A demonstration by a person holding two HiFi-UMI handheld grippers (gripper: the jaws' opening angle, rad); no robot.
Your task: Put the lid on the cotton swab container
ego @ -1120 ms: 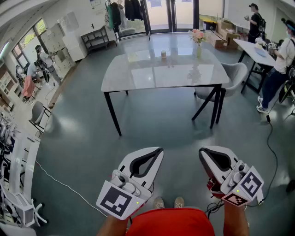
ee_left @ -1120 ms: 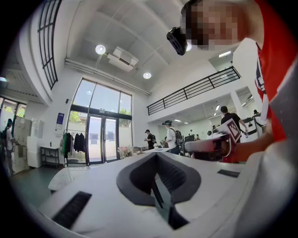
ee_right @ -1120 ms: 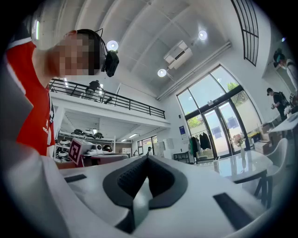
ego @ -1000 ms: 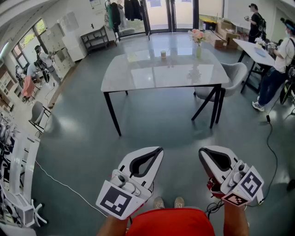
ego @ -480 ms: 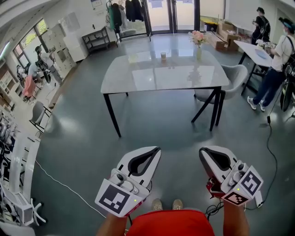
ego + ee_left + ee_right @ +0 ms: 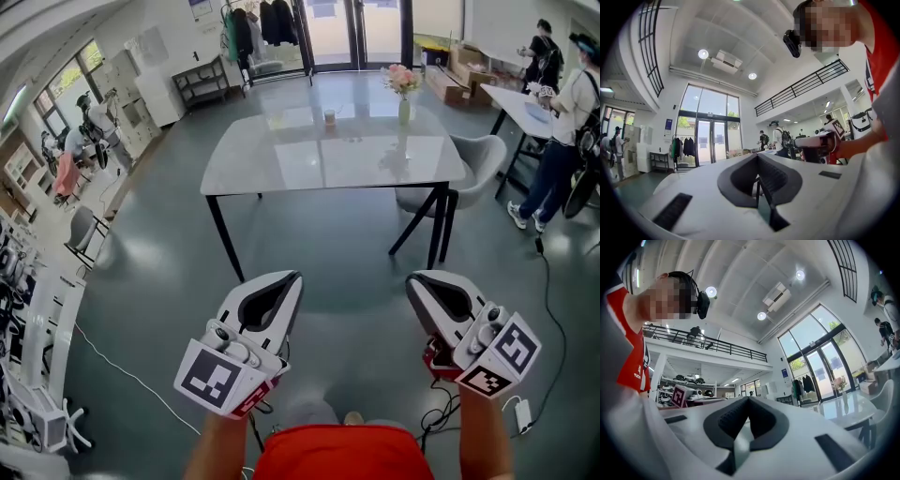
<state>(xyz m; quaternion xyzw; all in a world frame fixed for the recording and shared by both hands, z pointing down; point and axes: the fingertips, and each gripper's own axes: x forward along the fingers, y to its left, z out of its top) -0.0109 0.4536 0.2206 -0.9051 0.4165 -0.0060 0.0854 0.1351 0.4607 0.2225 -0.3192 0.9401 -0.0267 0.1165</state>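
Observation:
In the head view a glass-topped table [image 6: 281, 169] stands a few steps ahead of me. A small cup-like container [image 6: 329, 116] sits near its far edge; it is too small to make out a lid. A vase of pink flowers [image 6: 403, 94] stands to its right. My left gripper [image 6: 292, 277] and right gripper [image 6: 412, 279] are held side by side over the floor, well short of the table. Both are shut with nothing between the jaws. The left gripper view [image 6: 757, 157] and the right gripper view [image 6: 749, 399] show closed jaws pointing level into the room.
A grey chair [image 6: 469, 159] is tucked at the table's right side. People stand by a second table [image 6: 525, 98] at the far right. Cables [image 6: 548, 281] run over the floor on the right, and racks [image 6: 37, 319] line the left wall.
My left gripper has swung out to the left and both grippers sit a little higher in the head view. The table has come slightly nearer. The people at the right have shifted.

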